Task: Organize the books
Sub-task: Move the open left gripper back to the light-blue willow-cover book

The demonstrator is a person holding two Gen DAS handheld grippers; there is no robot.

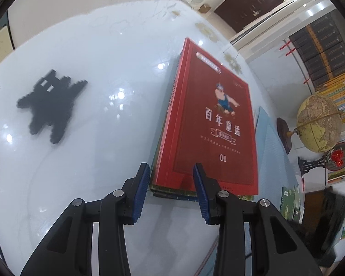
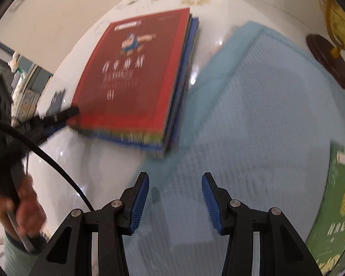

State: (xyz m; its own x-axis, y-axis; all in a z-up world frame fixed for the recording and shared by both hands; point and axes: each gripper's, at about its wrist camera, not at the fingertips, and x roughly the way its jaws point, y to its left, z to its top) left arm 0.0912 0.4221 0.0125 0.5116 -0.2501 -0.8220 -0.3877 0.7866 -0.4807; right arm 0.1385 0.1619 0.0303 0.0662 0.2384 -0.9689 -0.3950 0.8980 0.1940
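Blue-padded left gripper (image 1: pixel 171 172) tilted down at red book (image 1: pixel 209 119) corner — jaws parted, empty.

We see a glossy white counter (image 1: pixel 103 57) carrying a stack of books (image 1: pixel 209 126) topped in red, a pale blue mat (image 2: pixel 264 115) beside it, a black pixel-cat figure (image 1: pixel 48 105) and a globe's stand (image 2: pixel 326 59)

Both grippers are showing the same build: the left gripper (image 1: pixel 170 170) and the right gripper (image 2: pixel 174 179) are each having black angular link arms with round silver screws (image 1: pixel 118 193) at the joints, and blue ribbed pads (image 2: pixel 209 197) on the fingers. A black cable (image 2: pixel 57 165) is running from the left tool, which a hand (image 2: pixel 25 207) with a pale green sleeve (image 2: pixel 16 257) is carrying.
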